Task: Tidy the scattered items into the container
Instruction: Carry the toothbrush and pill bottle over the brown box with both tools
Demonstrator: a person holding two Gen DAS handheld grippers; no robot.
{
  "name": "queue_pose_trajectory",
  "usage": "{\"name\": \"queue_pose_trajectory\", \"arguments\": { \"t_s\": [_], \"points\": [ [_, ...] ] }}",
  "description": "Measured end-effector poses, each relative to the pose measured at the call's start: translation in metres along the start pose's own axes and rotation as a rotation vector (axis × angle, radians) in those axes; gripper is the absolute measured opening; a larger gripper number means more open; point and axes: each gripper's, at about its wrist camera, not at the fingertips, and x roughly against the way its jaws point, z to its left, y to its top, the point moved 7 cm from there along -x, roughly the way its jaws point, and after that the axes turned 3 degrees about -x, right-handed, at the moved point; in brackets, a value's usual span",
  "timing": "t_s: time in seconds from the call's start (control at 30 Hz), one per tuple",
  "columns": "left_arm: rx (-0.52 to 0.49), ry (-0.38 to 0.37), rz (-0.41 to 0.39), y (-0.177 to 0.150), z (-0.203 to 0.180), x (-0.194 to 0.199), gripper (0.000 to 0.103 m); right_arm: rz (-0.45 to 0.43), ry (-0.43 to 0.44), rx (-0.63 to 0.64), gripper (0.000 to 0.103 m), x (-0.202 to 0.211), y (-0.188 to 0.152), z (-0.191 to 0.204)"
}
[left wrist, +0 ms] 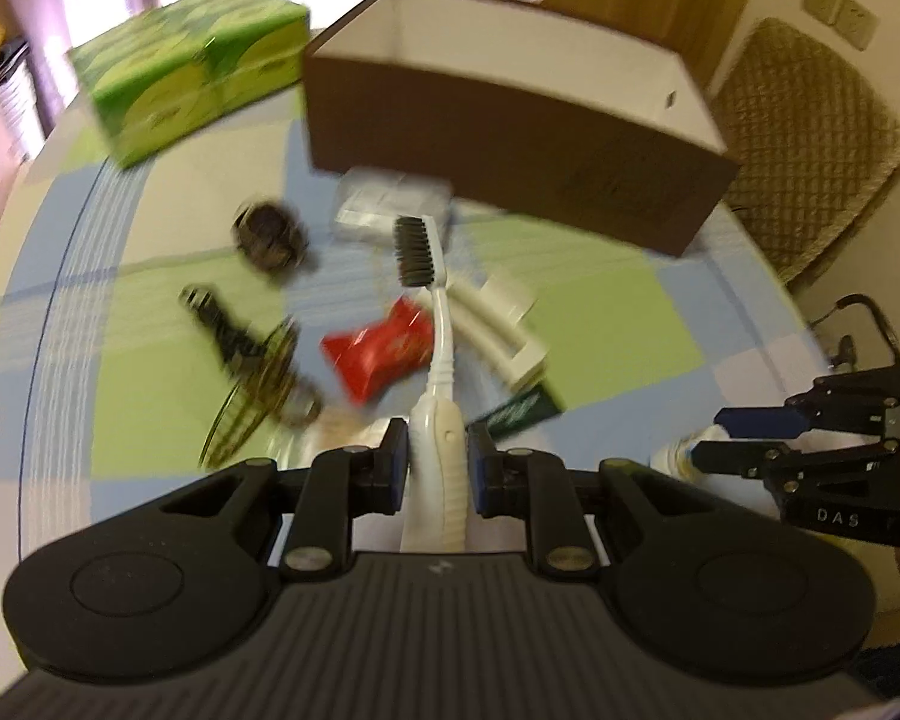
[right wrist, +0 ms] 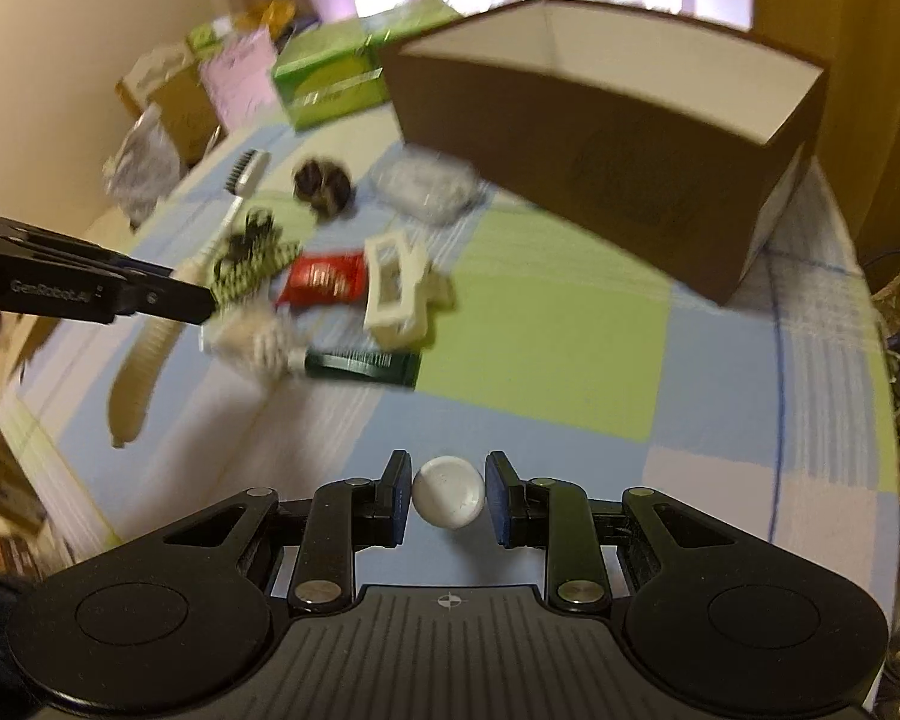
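Note:
My left gripper [left wrist: 437, 441] is shut on the handle of a white toothbrush [left wrist: 441, 324], whose dark bristles point away toward the brown cardboard box [left wrist: 510, 138]. The right wrist view shows the same gripper [right wrist: 207, 300] at the left, holding the toothbrush [right wrist: 144, 360] above the table. My right gripper [right wrist: 448, 471] is shut on a small white round-capped item [right wrist: 448, 492]. It also shows at the right edge [left wrist: 705, 435] with that white item [left wrist: 678, 450]. The box [right wrist: 600, 138] stands open, white inside, at the back.
On the checked cloth lie a red wrapper [left wrist: 378, 354], a white claw clip [right wrist: 399, 288], a dark green packet [right wrist: 366, 363], a black patterned clip [left wrist: 234, 336], a dark round item [left wrist: 267, 234] and a clear packet [right wrist: 426, 189]. A green tissue box [left wrist: 192, 72] stands back left.

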Motion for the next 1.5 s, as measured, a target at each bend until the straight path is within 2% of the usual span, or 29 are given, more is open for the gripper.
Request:
{"name": "queue_pose_trajectory", "arguments": {
  "t_s": [0.17,0.33,0.53,0.73,0.93,1.2,1.37,1.5],
  "points": [
    [-0.064,-0.068,-0.035,0.034,-0.012,-0.002,0.017,-0.07,-0.012,-0.054,0.029,0.02,0.017,0.0],
    [-0.102,-0.115,-0.044,0.054,-0.015,-0.007,0.017,-0.104,-0.034,-0.088,0.029,0.026,0.03,0.002],
    [-0.117,-0.15,-0.047,0.065,-0.008,-0.011,0.017,-0.128,-0.059,-0.092,0.029,0.025,0.044,0.006],
    [-0.115,-0.203,-0.081,0.091,0.001,-0.01,0.017,-0.18,-0.062,-0.069,0.029,0.031,0.076,0.01],
    [-0.14,-0.227,-0.138,0.137,0.005,-0.01,0.017,-0.267,-0.08,-0.045,0.029,0.042,0.122,0.005],
    [-0.19,-0.249,-0.223,0.217,-0.01,-0.018,0.017,-0.394,-0.161,-0.009,0.029,0.049,0.187,-0.011],
    [-0.218,-0.23,-0.242,0.26,-0.024,-0.043,0.017,-0.392,-0.199,-0.016,0.029,0.026,0.211,-0.03],
    [-0.227,-0.2,-0.214,0.284,-0.032,-0.078,0.017,-0.345,-0.213,-0.054,0.029,-0.004,0.22,-0.052]
  ]
}}
